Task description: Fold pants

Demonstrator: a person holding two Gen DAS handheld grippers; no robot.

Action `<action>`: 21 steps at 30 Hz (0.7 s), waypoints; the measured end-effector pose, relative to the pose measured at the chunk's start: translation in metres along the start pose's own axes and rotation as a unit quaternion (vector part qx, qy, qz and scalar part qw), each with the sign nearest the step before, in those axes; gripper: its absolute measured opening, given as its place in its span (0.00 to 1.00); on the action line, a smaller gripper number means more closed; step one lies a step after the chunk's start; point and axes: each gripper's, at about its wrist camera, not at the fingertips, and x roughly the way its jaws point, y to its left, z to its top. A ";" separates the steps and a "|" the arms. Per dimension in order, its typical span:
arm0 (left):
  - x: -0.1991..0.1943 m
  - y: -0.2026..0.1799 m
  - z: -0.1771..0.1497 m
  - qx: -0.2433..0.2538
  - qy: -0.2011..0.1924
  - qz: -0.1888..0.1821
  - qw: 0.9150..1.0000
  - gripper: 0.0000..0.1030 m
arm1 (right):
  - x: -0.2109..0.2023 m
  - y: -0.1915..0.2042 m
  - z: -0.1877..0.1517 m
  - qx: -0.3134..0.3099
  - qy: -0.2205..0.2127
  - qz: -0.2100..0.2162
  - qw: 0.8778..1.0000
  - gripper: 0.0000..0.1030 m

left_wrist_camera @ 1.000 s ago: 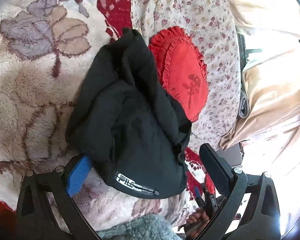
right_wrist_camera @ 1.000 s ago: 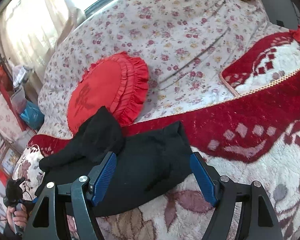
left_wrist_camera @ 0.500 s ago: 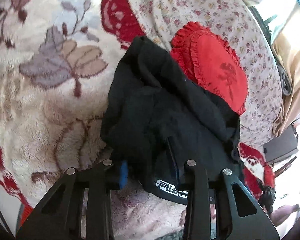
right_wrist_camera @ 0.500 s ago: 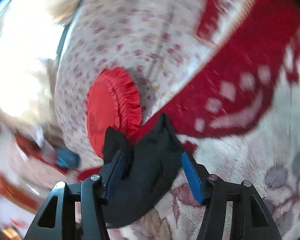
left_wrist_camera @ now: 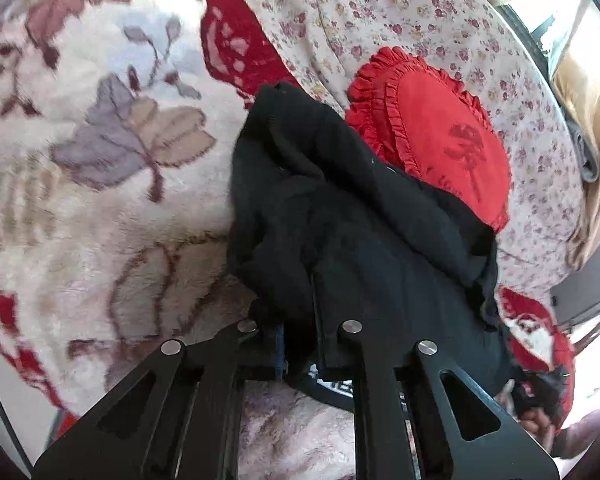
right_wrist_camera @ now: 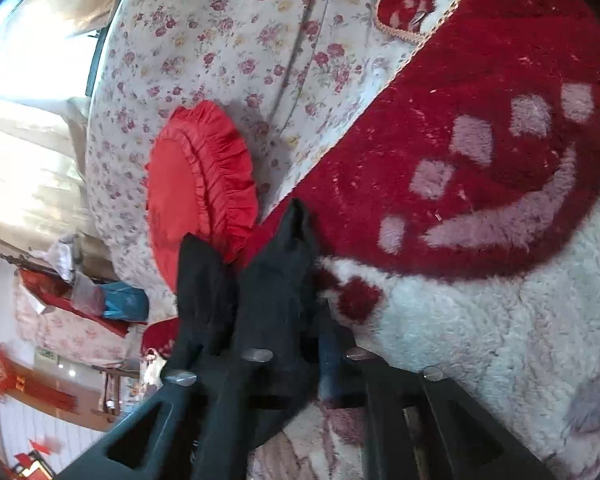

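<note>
Black pants (left_wrist_camera: pixel 364 216) lie bunched on the fleece blanket (left_wrist_camera: pixel 100 208), no fold visible yet. Left gripper (left_wrist_camera: pixel 300 344) and right gripper (right_wrist_camera: pixel 300 344) have just clamped onto pants fabric; all folding remains.

Strong daylight floods in from the window side, and it burns out my left camera's right edge and my right camera's upper left corner to plain white; the curtain (left_wrist_camera: pixel 592 120) there is washed pale. The rest is bright and evenly lit. The black pants (left_wrist_camera: pixel 364 216) swallow the light, so their folds barely show. The red cushion (right_wrist_camera: pixel 200 192) throws a soft shadow onto the flowered cover (right_wrist_camera: pixel 228 40) beside it. Both views bulge like a fishbowl, with dark corners and bent lines at the rim. My left view is smeared over the fleecy blanket (left_wrist_camera: pixel 80 160); my right view is soft throughout, its frame at the bottom especially.
</note>
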 end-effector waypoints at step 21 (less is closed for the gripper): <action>-0.056 0.047 -0.037 0.018 0.022 0.035 0.999 0.20 | -0.080 -0.015 -0.041 0.007 -0.048 -0.169 0.984 0.06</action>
